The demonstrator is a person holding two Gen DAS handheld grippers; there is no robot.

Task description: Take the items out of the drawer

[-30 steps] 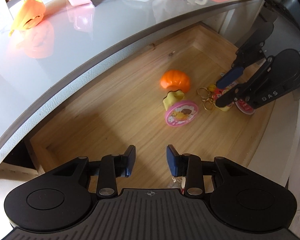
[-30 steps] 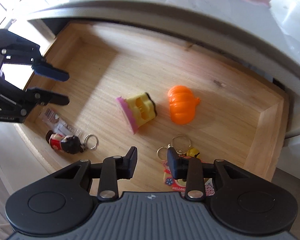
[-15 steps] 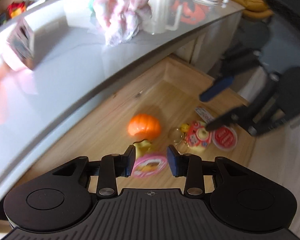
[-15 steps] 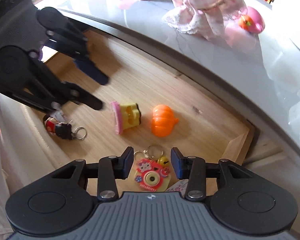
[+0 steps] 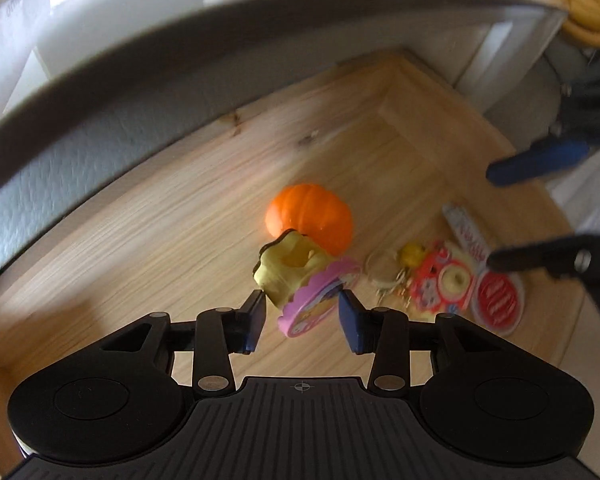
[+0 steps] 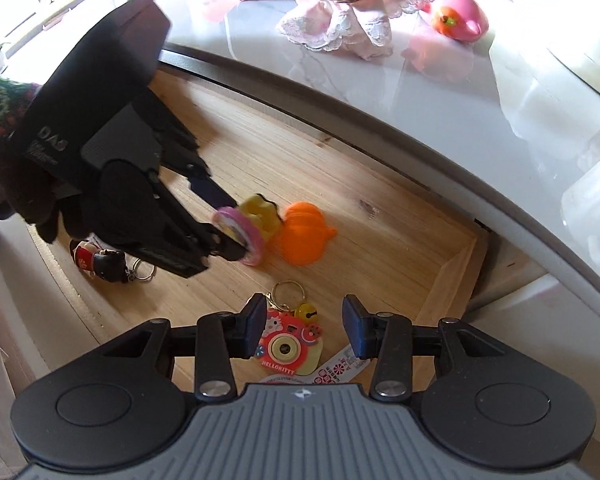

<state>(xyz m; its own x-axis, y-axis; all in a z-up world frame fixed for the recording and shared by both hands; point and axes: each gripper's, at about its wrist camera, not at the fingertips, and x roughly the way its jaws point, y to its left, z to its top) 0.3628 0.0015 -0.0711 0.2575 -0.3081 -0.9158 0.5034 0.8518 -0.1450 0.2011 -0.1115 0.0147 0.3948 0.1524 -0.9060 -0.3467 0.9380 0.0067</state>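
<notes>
The wooden drawer (image 5: 140, 260) is pulled out from under a grey countertop. My left gripper (image 5: 303, 316) reaches down into it. Its jaws are opening, with a yellow and pink toy (image 5: 296, 276) lying between the pads, which do not press on it. An orange pumpkin (image 5: 310, 216) lies just behind the toy. My right gripper (image 6: 305, 326) hangs open over a red camera keychain (image 6: 288, 344) near the drawer's front edge. From the right wrist view, the left gripper (image 6: 236, 226) straddles the toy's (image 6: 260, 216) pink disc.
A small figure keychain (image 6: 100, 262) lies at the drawer's left front. A red round badge (image 5: 498, 302) and a printed card sit beside the camera keychain. On the countertop (image 6: 420, 92) are a pink frilly cloth (image 6: 340, 12), a pink toy (image 6: 460, 16) and white containers (image 6: 580, 40).
My left gripper has swung across the drawer and sunk, so the yellow and pink toy now lies between its pads. My right gripper's jaws have widened over the camera keychain.
</notes>
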